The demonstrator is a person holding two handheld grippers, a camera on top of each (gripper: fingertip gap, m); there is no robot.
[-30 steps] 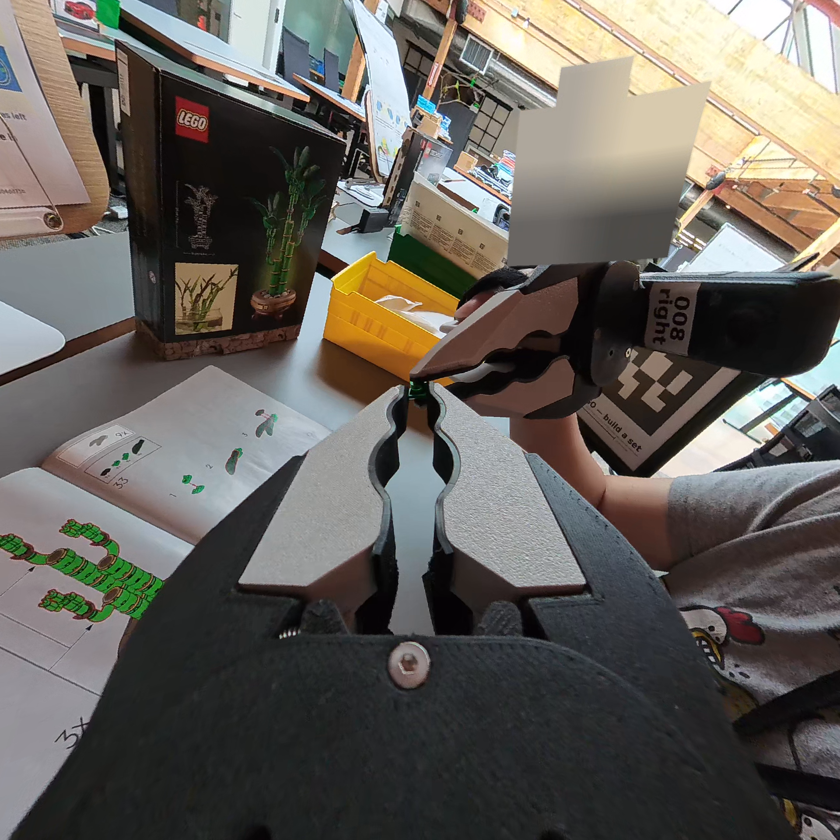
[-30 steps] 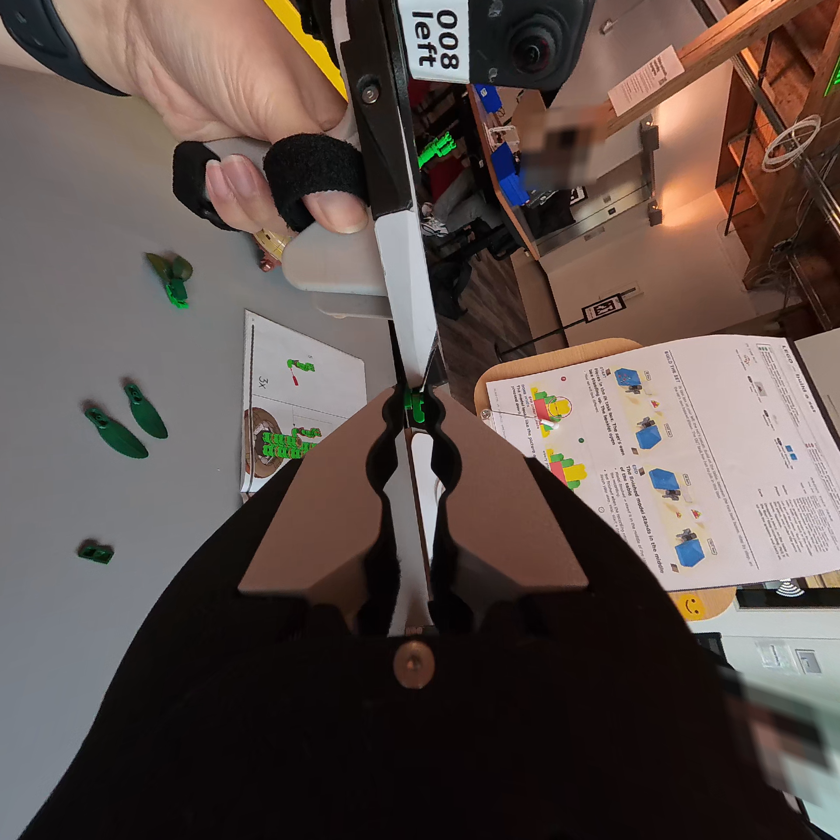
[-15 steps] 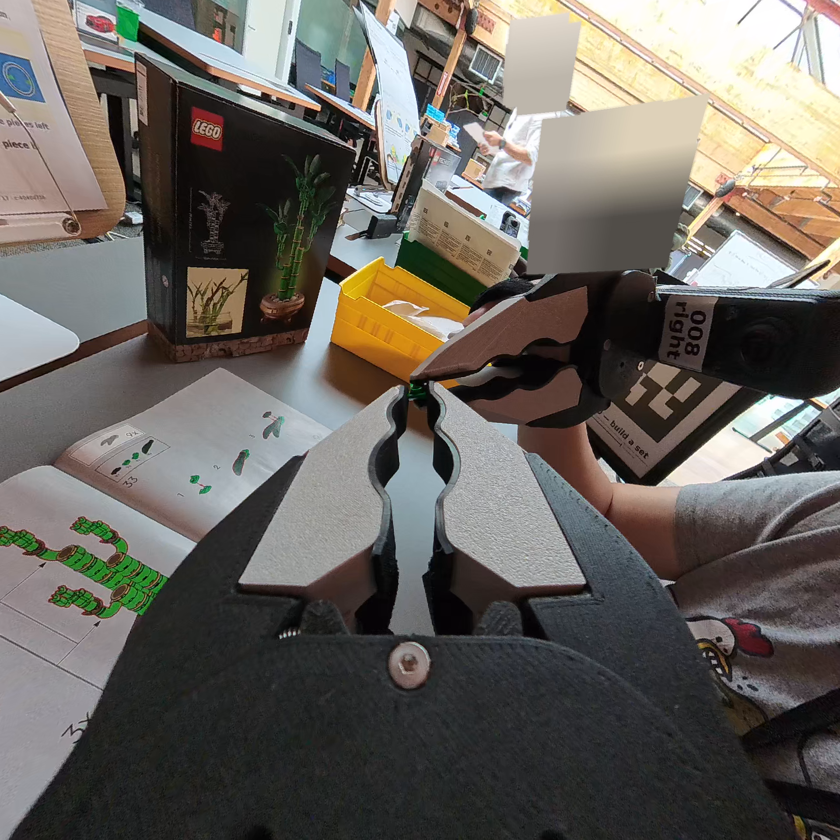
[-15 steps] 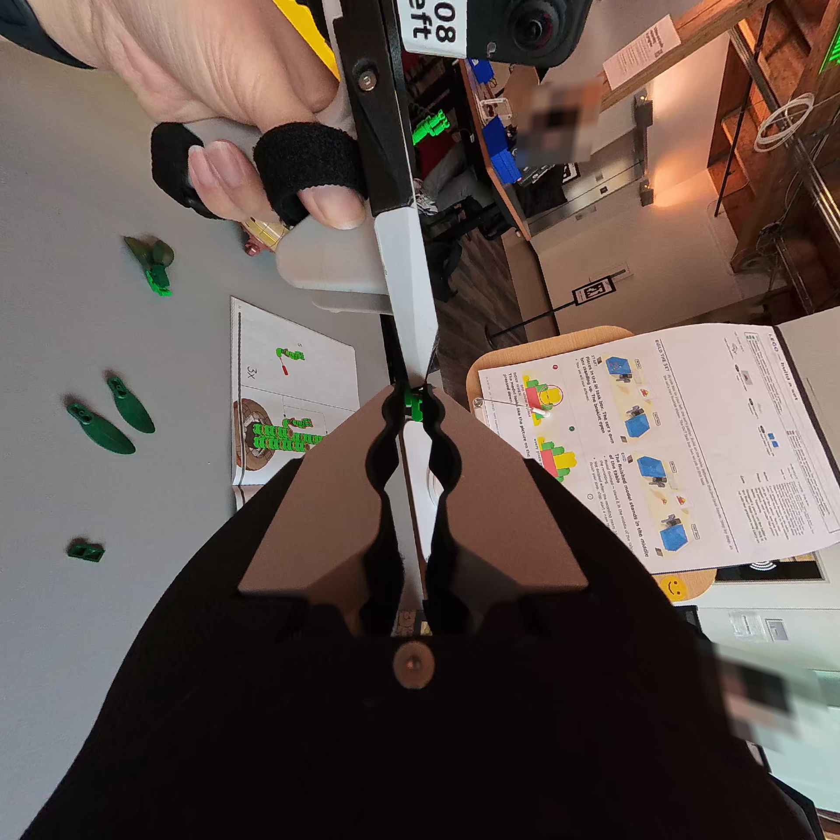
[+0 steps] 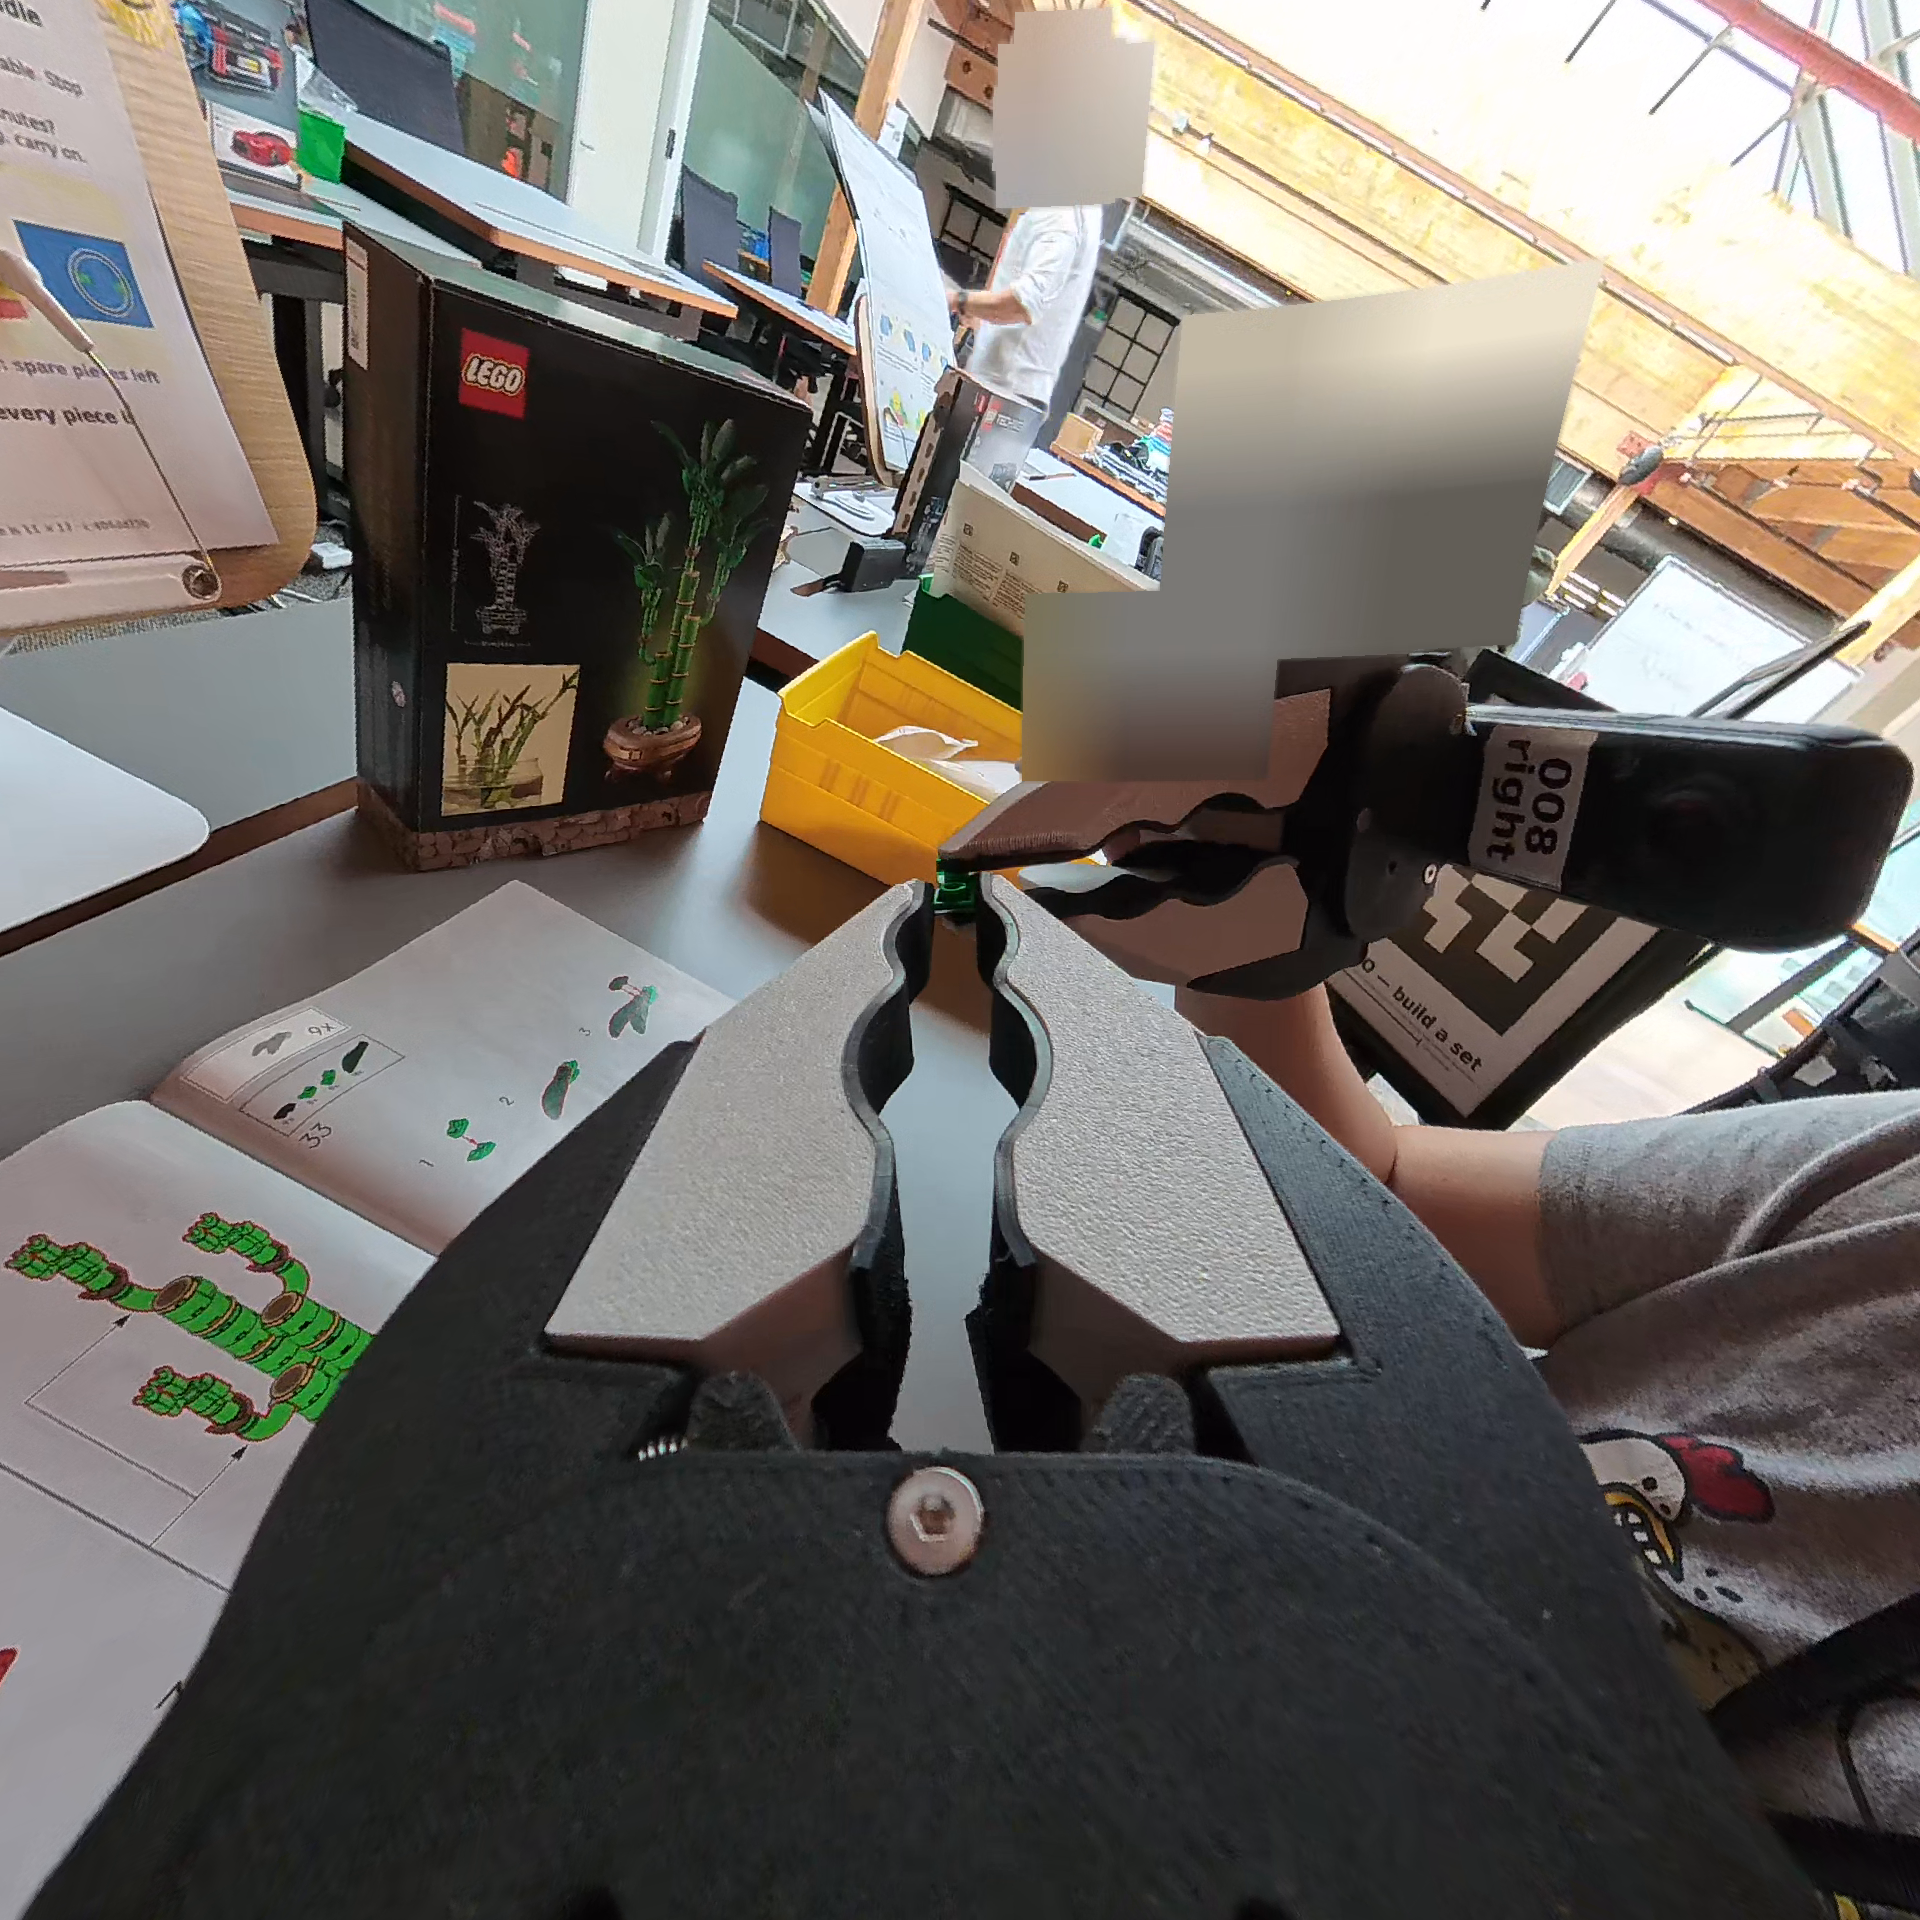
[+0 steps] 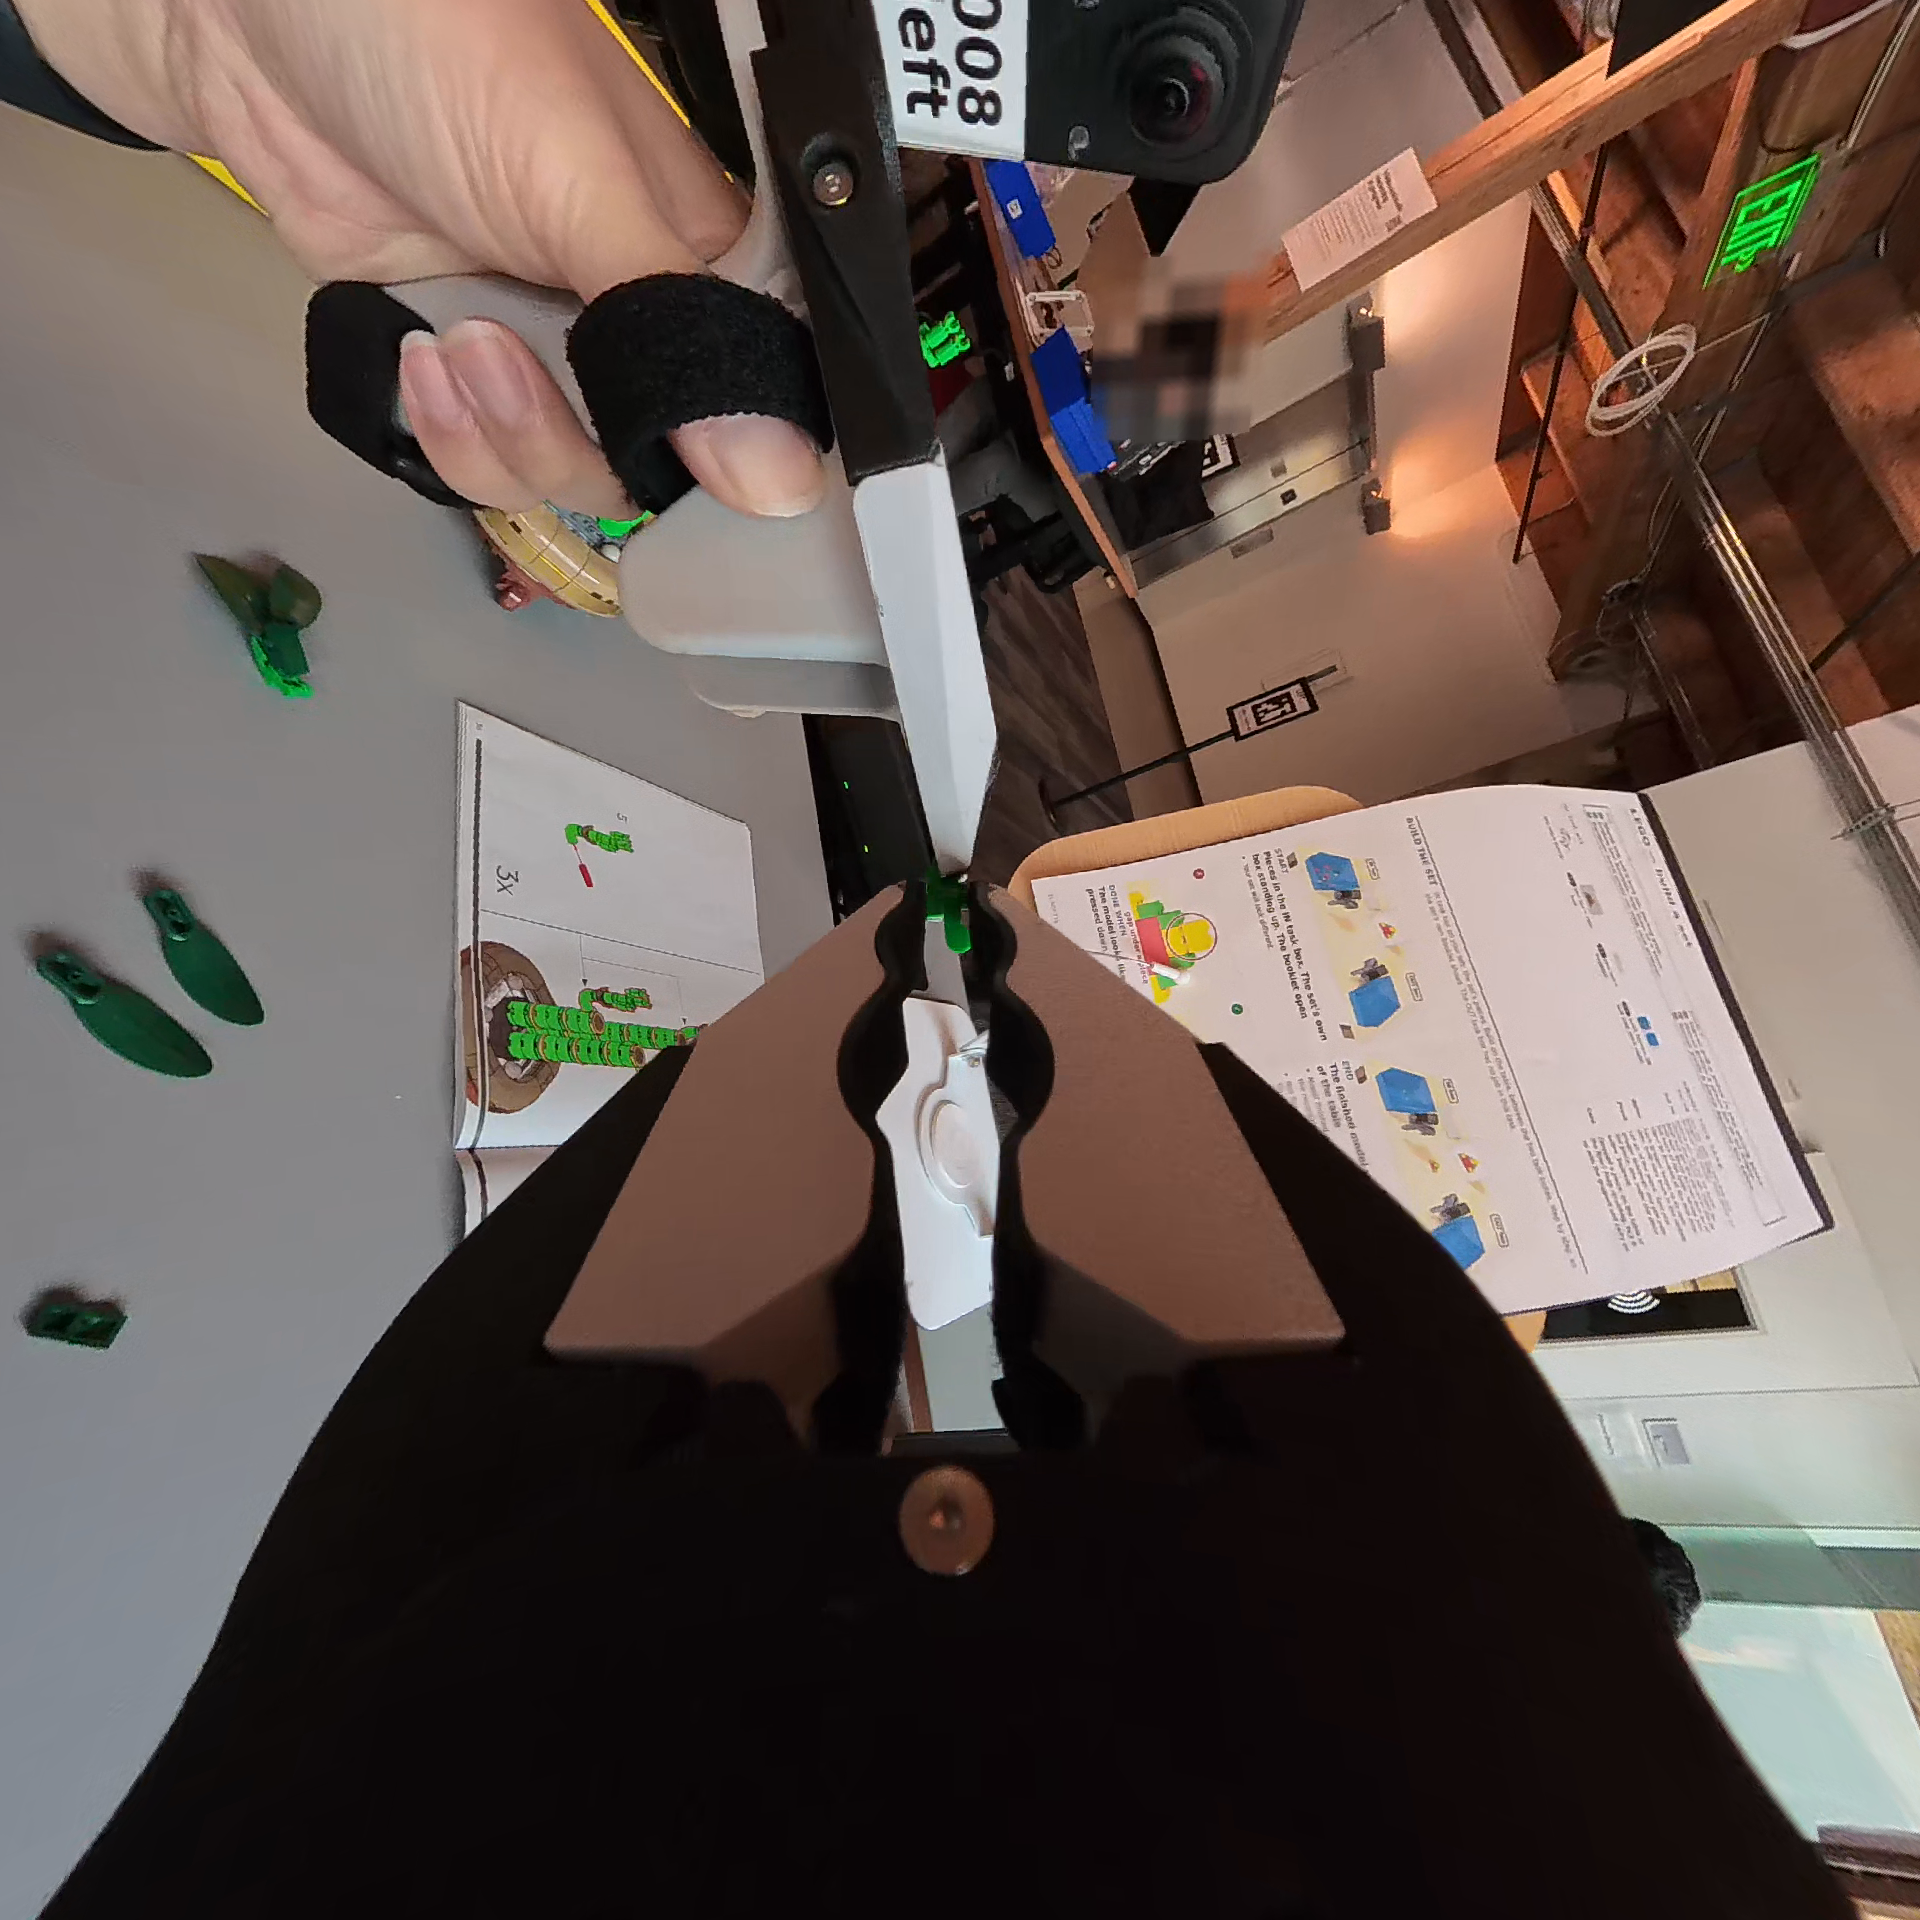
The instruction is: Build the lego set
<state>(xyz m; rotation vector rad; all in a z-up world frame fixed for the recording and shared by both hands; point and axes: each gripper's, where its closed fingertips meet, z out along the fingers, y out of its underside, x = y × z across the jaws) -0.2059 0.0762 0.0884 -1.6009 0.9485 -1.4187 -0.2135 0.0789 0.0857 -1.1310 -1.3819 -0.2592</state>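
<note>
My left gripper (image 5: 951, 902) and right gripper (image 6: 948, 906) meet tip to tip above the table. Both are shut on a small bright green lego piece (image 6: 948, 923), which also shows in the left wrist view (image 5: 956, 889). I cannot tell whether it is one piece or two joined. In the left wrist view the right gripper (image 5: 961, 854) comes in from the right, almost level. In the right wrist view the left gripper (image 6: 961, 860) points down from above, held by a hand (image 6: 468, 208). Two dark green leaves (image 6: 125, 1023) lie on the grey table (image 6: 260, 1351).
An open instruction booklet (image 5: 343, 1122) lies at the left. A black lego box (image 5: 551, 582) and a yellow bin (image 5: 873, 748) stand behind it. On the table lie a small dark green piece (image 6: 73, 1320), a leaf cluster (image 6: 265, 618) and a tan round base (image 6: 561, 556). My two grippers' fingertips are within a few centimetres of each other.
Both grippers stay shut tip to tip on the green piece. The right gripper has levelled out a little, and both views have drifted slightly.
</note>
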